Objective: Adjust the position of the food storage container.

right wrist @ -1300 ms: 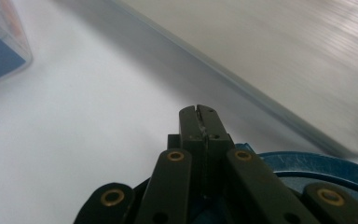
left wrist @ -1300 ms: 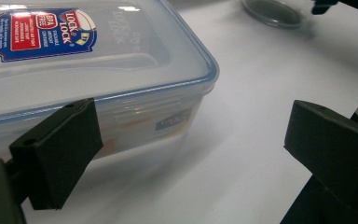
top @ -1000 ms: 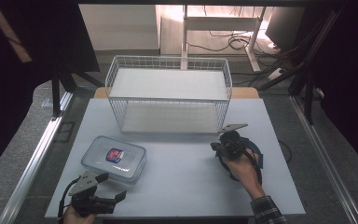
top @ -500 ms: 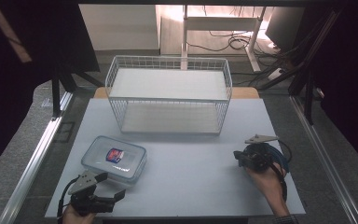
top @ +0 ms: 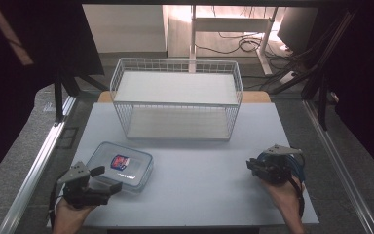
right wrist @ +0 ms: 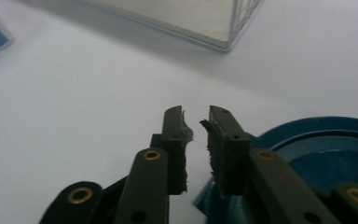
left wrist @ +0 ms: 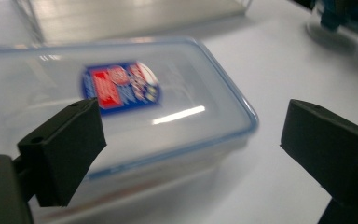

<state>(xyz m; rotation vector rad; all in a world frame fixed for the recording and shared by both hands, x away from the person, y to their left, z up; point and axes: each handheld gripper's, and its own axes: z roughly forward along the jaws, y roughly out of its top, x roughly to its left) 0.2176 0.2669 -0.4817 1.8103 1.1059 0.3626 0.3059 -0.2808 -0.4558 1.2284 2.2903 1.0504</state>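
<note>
Wide-open left hand-held gripper lines up on the clear lidded plastic box for a grasp; right hand-held gripper, just parting slightly, holds nothing.

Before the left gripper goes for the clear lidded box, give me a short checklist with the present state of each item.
1. Left gripper open wide enough for the box: ok, jaws stand far apart with nothing pressed between them.
2. Clear lidded box lined up with that gripper: ok, its near corner lies just ahead between the jaws in the left gripper view.
3. Lid seated: cannot tell, the picture is blurred.
4. Right gripper out of the way: ok, far off at the table's right side; its jaws have just been opening a little, nothing between them.
5. Wire basket free to receive: ok, nothing in it.
6. Table between box and basket: ok, bare.
</note>
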